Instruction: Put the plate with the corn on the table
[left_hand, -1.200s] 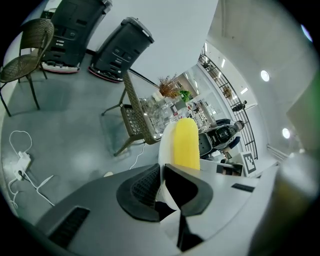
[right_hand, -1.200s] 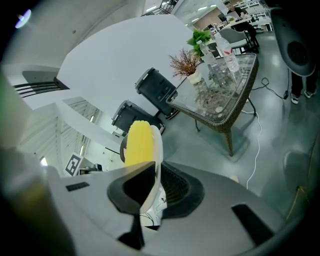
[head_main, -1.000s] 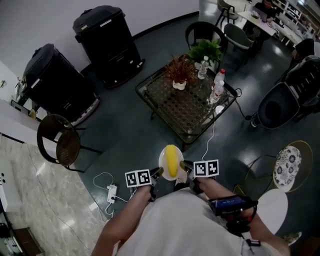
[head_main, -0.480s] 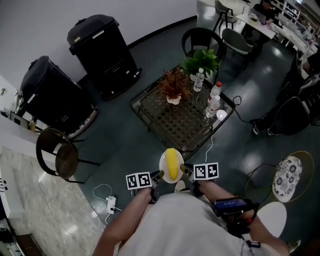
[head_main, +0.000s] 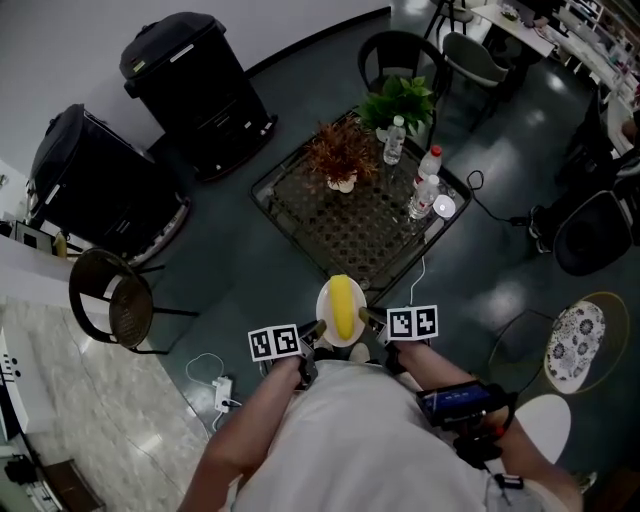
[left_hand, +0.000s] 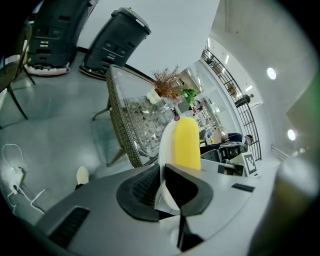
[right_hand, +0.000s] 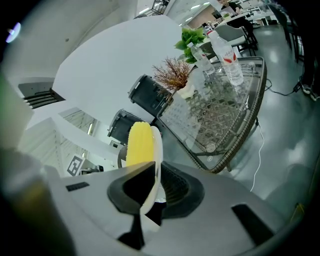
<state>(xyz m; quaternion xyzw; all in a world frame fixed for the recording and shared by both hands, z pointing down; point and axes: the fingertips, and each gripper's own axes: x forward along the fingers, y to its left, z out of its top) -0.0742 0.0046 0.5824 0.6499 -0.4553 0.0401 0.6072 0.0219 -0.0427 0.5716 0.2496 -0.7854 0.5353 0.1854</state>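
A white plate (head_main: 327, 318) carries a yellow corn cob (head_main: 342, 305) and hangs in the air just short of the near corner of the glass-topped wicker table (head_main: 350, 225). My left gripper (head_main: 316, 328) is shut on the plate's left rim, my right gripper (head_main: 366, 318) on its right rim. In the left gripper view the plate's edge (left_hand: 164, 150) stands clamped between the jaws, with the corn (left_hand: 186, 144) above. The right gripper view shows the rim (right_hand: 155, 170) pinched likewise, beside the corn (right_hand: 139, 144).
On the table stand a dried-plant pot (head_main: 338, 158), a green plant (head_main: 402, 100) and several water bottles (head_main: 425, 185). Two black bins (head_main: 190, 90) stand far left, a round chair (head_main: 118, 300) at left, dark chairs behind the table, cables on the floor.
The plate and both grippers have moved forward, closer to the table's near corner. Both grips hold unchanged.
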